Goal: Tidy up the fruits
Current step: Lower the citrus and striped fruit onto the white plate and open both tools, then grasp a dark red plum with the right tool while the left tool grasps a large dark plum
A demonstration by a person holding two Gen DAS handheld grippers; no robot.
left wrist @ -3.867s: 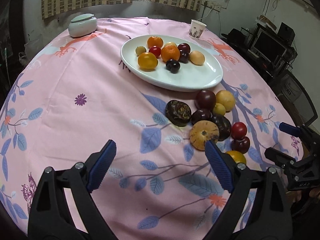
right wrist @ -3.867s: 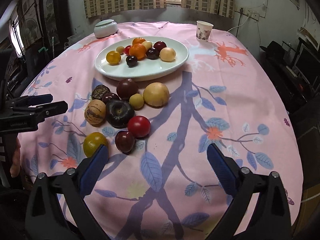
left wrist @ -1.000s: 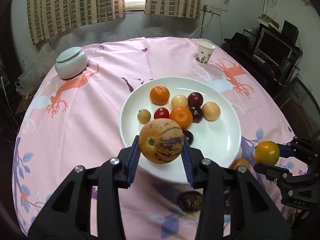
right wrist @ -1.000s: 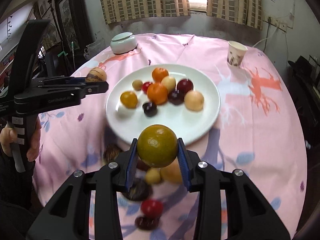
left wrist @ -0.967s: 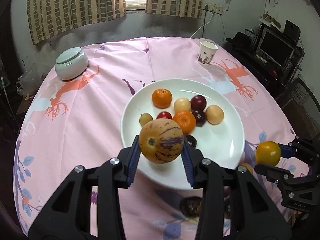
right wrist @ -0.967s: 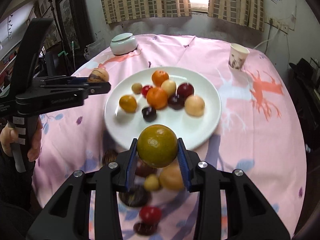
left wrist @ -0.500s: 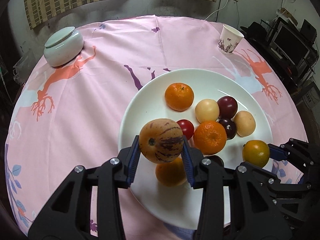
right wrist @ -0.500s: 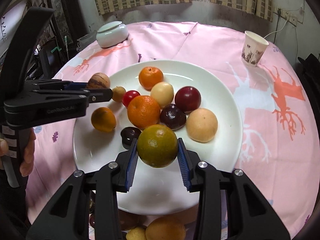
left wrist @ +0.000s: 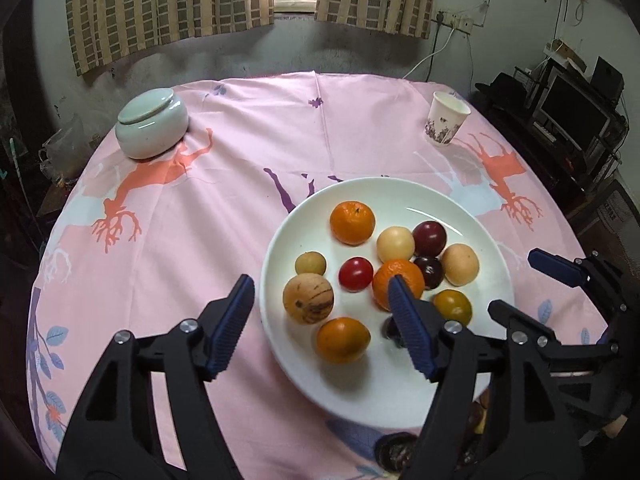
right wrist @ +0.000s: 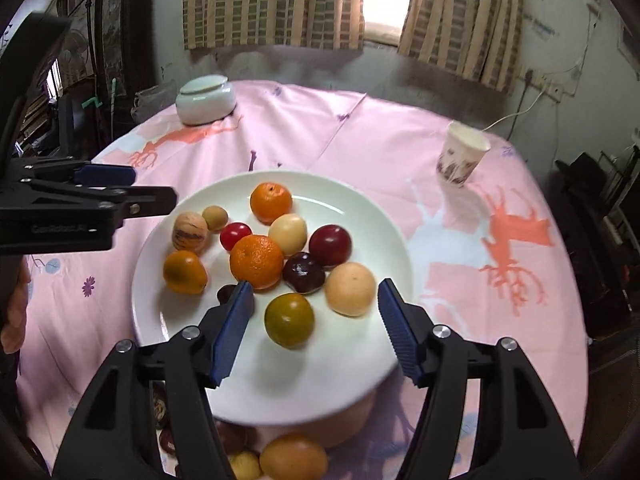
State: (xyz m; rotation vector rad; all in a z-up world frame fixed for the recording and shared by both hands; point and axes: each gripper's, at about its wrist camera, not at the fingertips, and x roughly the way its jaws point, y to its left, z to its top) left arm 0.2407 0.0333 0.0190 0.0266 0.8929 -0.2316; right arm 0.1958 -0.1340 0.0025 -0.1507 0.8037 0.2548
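A white oval plate (left wrist: 472, 364) (right wrist: 352, 372) holds several fruits. The striped tan melon (left wrist: 308, 298) (right wrist: 189, 232) lies at the plate's left side. The green-yellow fruit (left wrist: 453, 306) (right wrist: 289, 321) lies near the plate's front. My left gripper (left wrist: 320, 324) is open and empty, just above and behind the melon. My right gripper (right wrist: 314, 322) is open and empty, its fingers either side of the green-yellow fruit. Several more fruits (right wrist: 292, 458) lie on the cloth in front of the plate, partly hidden.
A pale green lidded jar (left wrist: 152, 123) (right wrist: 206, 100) stands at the back left. A paper cup (left wrist: 445, 124) (right wrist: 462, 160) stands at the back right. The round table has a pink patterned cloth (left wrist: 180, 220). Dark furniture and a monitor (left wrist: 576, 114) stand to the right.
Both grippers have opened. The melon has dropped onto the plate's left side and the green-yellow fruit onto its front. Both grippers have drawn back a little.
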